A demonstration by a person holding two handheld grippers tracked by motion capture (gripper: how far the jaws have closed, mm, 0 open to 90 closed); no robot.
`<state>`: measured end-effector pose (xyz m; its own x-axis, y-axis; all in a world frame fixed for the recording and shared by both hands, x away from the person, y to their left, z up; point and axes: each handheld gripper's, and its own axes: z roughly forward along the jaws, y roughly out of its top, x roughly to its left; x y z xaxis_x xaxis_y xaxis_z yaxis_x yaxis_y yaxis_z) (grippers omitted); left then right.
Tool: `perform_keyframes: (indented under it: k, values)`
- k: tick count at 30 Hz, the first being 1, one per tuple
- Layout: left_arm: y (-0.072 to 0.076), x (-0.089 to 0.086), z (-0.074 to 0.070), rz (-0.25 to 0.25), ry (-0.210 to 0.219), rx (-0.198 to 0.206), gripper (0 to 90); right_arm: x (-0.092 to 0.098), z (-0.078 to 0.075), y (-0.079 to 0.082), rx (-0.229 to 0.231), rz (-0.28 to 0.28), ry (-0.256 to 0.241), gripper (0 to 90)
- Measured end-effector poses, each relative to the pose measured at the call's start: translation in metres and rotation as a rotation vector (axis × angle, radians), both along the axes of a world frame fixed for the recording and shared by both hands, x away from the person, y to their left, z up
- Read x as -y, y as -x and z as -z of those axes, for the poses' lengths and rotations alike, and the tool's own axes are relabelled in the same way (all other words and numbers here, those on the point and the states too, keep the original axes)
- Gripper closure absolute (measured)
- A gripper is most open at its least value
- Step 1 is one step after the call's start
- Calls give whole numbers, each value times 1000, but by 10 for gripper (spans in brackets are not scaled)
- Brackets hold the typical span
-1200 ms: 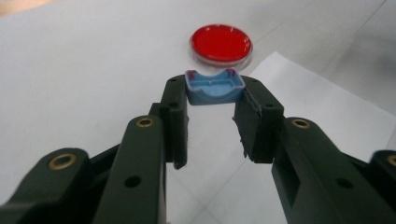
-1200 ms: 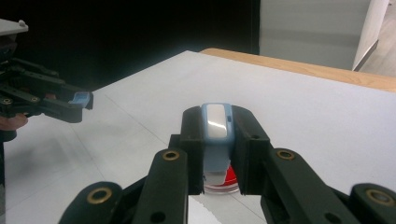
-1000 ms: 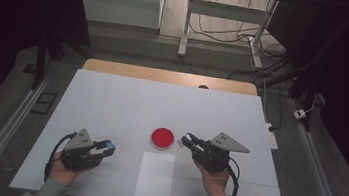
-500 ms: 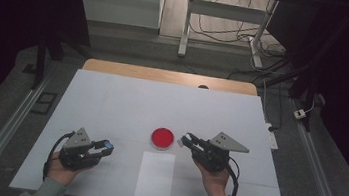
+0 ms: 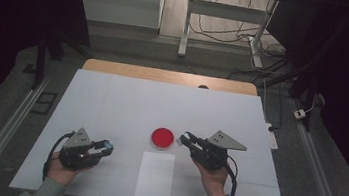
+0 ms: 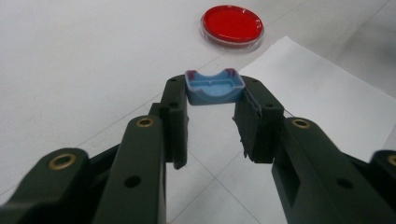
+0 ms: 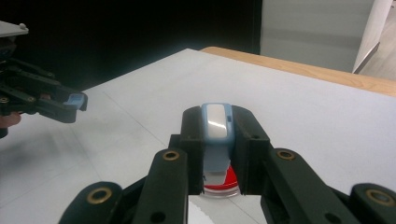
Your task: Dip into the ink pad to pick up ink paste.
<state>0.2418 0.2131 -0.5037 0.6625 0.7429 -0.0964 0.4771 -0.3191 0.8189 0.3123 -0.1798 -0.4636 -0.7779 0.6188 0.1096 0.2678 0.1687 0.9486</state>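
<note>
My left gripper [image 6: 212,100] was clamped on a small blue plastic piece [image 6: 214,87] at centre frame in its own view. My right gripper [image 7: 215,128] was closed on a blue-and-white clip [image 7: 216,122]. Against the earlier frames, the left gripper [image 5: 104,146] had edged slightly toward lower centre; the right gripper [image 5: 185,139] had not moved. The red dish [image 5: 162,138] sat at centre, just beside the right gripper's tips, above the white paper sheet [image 5: 155,175]. The table [image 5: 127,97] lay bare across the upper half to its wooden far edge [image 5: 165,75].
</note>
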Motion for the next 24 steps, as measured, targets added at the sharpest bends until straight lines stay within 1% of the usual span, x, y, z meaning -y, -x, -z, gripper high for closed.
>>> perform_keyframes:
  k: [5,9,17,24]
  values:
    - [1,0,0,-1,-3,1,654,-5,0,-7,-6,-2,1,754]
    - [1,1,1,0,-5,-4,654,-9,-1,-11,-1,-8,14,753]
    - [1,3,1,5,-9,-3,654,-15,1,-18,-19,-17,32,753]
    - [0,4,3,8,-11,-9,655,-21,2,-24,-23,-26,51,753]
